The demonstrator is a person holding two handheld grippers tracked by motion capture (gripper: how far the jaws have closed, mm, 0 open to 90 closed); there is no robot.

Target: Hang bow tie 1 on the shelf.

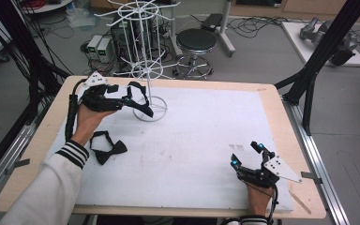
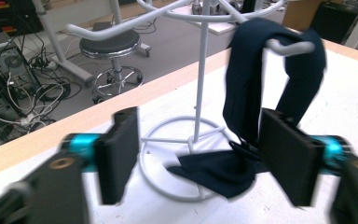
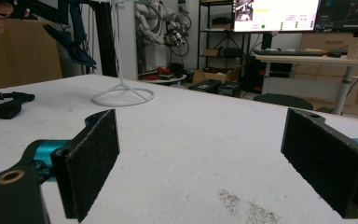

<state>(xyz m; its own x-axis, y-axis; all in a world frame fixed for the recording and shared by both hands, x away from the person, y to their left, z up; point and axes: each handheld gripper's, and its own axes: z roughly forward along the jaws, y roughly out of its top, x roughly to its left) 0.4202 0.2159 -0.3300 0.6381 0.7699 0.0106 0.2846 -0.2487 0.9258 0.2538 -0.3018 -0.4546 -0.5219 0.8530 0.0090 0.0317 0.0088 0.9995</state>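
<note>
Left gripper (image 1: 122, 96) fingers wide, bow tie (image 2: 261, 88) draped on white wire rack (image 2: 200, 88) hook between and just beyond them; rack post dead ahead. Second bow tie (image 1: 107, 147) on counter (image 1: 272, 101) beside left wrist. Right gripper (image 1: 247, 154) fingers wide, bare pad ahead, counter edge near.

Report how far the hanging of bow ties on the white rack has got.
Done: one dark bow tie hangs by its strap over a rack hook. In hand: the left tool sits open beside it, gripping nothing. Left: the second bow tie lies on the table; the right tool rests open.
</note>
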